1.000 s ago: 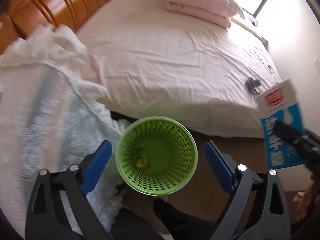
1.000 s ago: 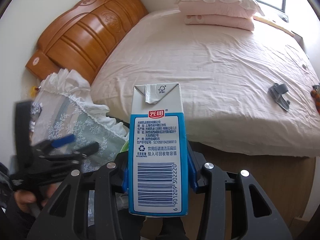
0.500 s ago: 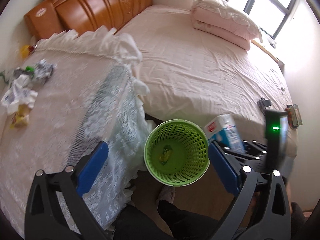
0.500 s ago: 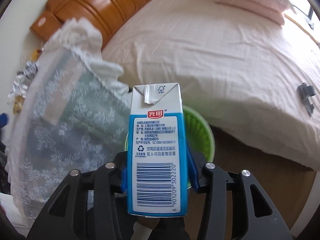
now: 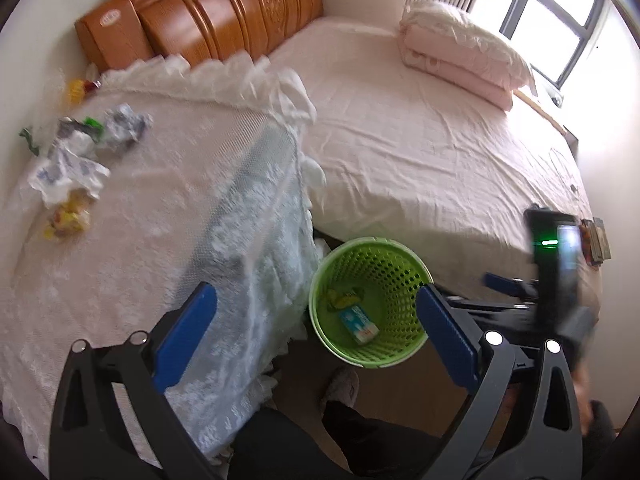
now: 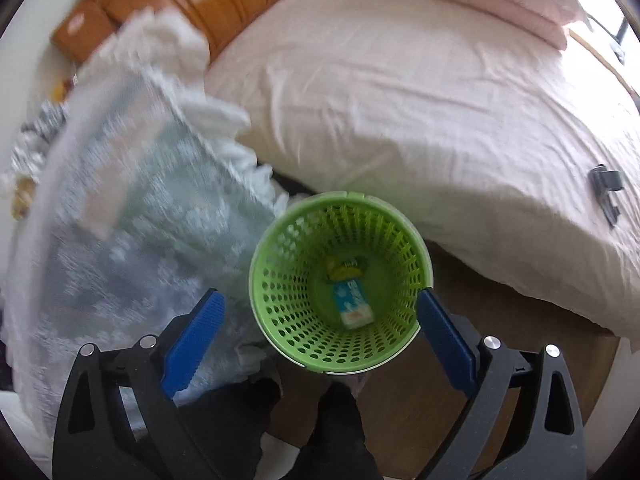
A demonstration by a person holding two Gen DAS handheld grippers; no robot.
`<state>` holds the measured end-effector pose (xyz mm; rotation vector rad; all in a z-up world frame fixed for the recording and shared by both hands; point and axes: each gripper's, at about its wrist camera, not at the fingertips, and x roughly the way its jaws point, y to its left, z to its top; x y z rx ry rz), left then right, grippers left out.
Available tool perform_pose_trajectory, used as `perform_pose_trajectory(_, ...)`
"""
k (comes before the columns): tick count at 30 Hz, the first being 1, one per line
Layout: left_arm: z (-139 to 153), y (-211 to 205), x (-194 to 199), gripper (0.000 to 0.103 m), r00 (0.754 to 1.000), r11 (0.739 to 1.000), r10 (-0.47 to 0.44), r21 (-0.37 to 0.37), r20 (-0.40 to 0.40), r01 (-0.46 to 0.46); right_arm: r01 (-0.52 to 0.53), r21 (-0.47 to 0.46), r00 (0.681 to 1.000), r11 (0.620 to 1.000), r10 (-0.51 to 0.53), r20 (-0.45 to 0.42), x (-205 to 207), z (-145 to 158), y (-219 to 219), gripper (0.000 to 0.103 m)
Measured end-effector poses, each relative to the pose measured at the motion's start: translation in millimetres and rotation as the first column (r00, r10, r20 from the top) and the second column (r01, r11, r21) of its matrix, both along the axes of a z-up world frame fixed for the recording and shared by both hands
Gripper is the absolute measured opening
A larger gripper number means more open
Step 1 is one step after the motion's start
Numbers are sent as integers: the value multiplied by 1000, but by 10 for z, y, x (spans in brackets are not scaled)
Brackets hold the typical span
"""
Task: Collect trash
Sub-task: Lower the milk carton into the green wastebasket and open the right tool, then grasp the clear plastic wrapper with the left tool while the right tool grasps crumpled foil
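A green perforated bin [image 5: 400,264] [image 6: 280,300] stands on the floor between a lace-covered table and the bed. A blue-and-white milk carton [image 5: 359,321] [image 6: 353,302] lies in its bottom beside a yellow-green wrapper [image 5: 340,298] [image 6: 344,270]. My right gripper [image 6: 320,328] is open and empty right above the bin. My left gripper [image 5: 316,328] is open and empty, over the table edge and the bin. Crumpled wrappers [image 5: 72,160] lie on the lace-covered table [image 5: 140,240] at the left.
The bed [image 5: 420,152] with a pink sheet and folded pink quilt [image 5: 460,60] fills the right. A dark clip [image 6: 606,188] lies on the bed. The wooden headboard [image 5: 224,12] is at the back. The person's legs and slipper [image 5: 342,388] are below the bin.
My right gripper has opened and the milk carton has dropped into the bin. My left gripper has drawn back and swung left, showing more of the table.
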<state>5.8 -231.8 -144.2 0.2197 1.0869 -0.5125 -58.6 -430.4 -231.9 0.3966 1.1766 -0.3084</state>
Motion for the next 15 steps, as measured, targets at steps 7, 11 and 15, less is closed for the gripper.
perform_pose_trajectory(7, 451, 392, 178, 95, 995, 998, 34, -51, 89, -30, 37, -91, 989, 995, -24, 143, -298, 993, 85, 101)
perform_pose_trajectory(11, 602, 665, 256, 95, 987, 998, 62, -40, 147, -56, 40, -110, 981, 993, -19, 191, -279, 1213, 240, 101)
perform_pose_trajectory(15, 600, 1040, 341, 95, 982, 994, 108, -28, 155, -104, 19, -81, 976, 997, -1, 218, -122, 1229, 499, 101)
